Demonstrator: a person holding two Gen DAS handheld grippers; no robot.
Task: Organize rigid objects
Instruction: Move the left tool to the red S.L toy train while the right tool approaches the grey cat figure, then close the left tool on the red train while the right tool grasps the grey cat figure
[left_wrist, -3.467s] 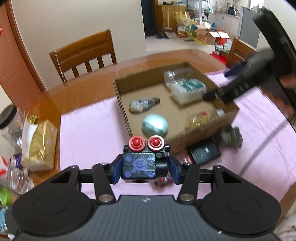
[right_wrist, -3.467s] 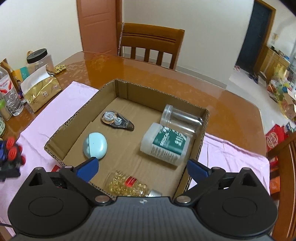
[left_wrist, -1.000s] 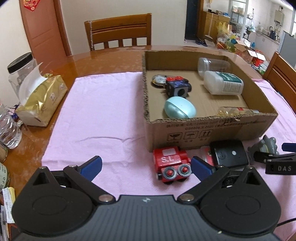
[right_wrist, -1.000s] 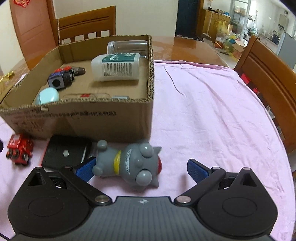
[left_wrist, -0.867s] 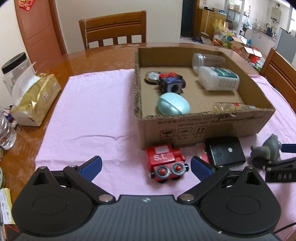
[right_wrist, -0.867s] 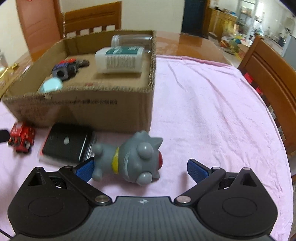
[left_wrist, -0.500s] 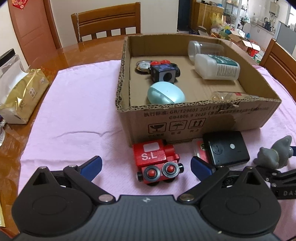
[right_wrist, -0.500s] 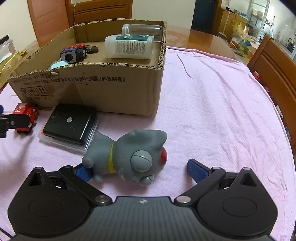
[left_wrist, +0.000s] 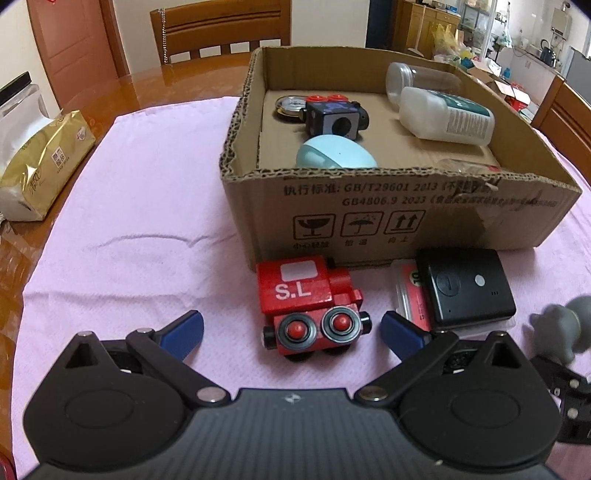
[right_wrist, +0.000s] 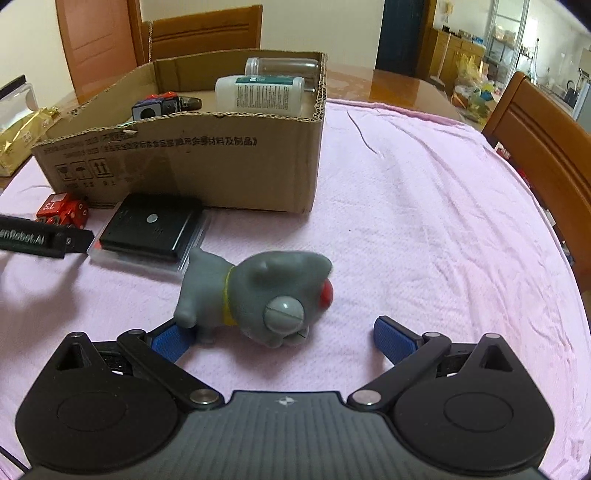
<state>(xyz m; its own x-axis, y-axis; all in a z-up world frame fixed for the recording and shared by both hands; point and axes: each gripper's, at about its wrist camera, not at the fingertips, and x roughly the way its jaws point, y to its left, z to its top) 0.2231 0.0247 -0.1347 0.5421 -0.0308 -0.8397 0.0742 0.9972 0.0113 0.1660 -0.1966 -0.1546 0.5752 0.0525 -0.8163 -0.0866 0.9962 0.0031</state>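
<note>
A red toy train (left_wrist: 310, 306) marked S.L lies on the pink cloth in front of the cardboard box (left_wrist: 402, 214); my left gripper (left_wrist: 291, 332) is open with the train between its fingers, apart from both. A grey toy cat (right_wrist: 255, 299) lies between the open fingers of my right gripper (right_wrist: 282, 338); its rear touches the left fingertip (right_wrist: 168, 341). A black device (left_wrist: 465, 291) on a clear case lies between the two toys. The box holds a dark cube toy (left_wrist: 334, 118), a pale blue egg shape (left_wrist: 334, 157), a white bottle (left_wrist: 447, 116) and a clear jar (left_wrist: 421, 79).
A gold tissue pack (left_wrist: 44, 162) lies on the wooden table at the left. Wooden chairs stand behind the box (left_wrist: 221, 29) and at the right (right_wrist: 543, 147). The pink cloth (right_wrist: 424, 206) covers the table around the box.
Both grippers have moved forward and lower. The train now sits between the left fingers and the cat between the right fingers. Earlier, the dark cube toy went from the left gripper into the box.
</note>
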